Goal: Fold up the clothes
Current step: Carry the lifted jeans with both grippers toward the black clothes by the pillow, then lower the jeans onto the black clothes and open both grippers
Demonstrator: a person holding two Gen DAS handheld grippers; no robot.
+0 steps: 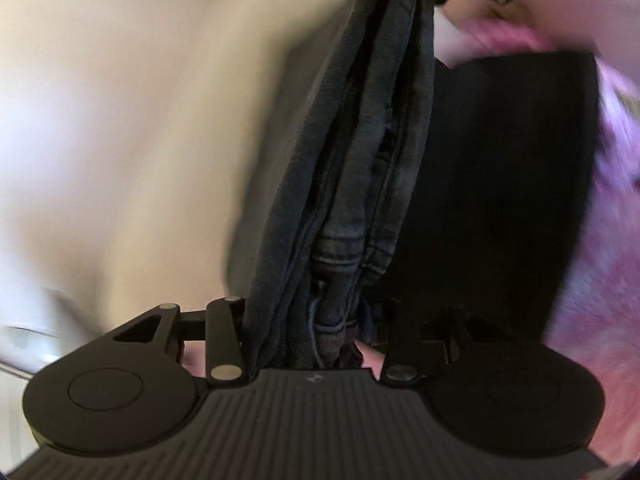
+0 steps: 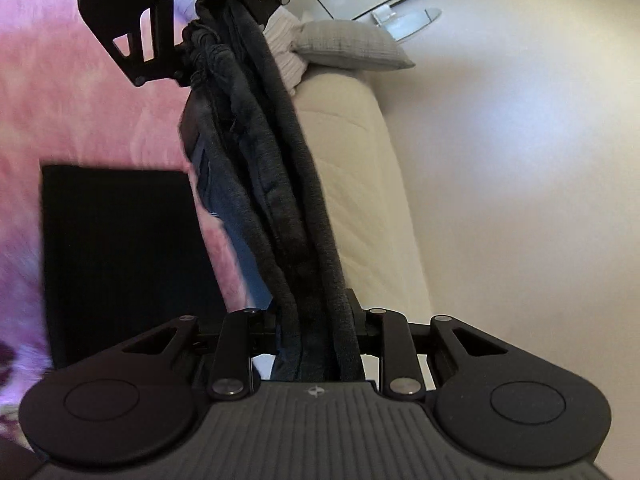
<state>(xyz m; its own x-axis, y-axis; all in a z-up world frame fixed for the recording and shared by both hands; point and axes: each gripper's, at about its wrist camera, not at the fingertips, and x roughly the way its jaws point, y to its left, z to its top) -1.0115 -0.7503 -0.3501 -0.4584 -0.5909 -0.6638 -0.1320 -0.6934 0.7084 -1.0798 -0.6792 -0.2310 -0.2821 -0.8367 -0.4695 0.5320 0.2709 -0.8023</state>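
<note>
Dark jeans (image 1: 372,152), bunched into thick folds, are strung tight between the two grippers. The left gripper (image 1: 312,320) has its jaws clamped on one end of the denim, hem and seams crammed between the fingers. The right gripper (image 2: 312,320) grips the other end just the same, folds packed between its jaws. Each camera catches the opposite gripper at the far end of the stretched cloth. Below lies a pink blanket (image 2: 80,100) with a flat black rectangle (image 2: 120,260) on it. A beige mattress (image 2: 360,184) sits at right, a grey pillow (image 2: 352,46) at its far end.
</note>
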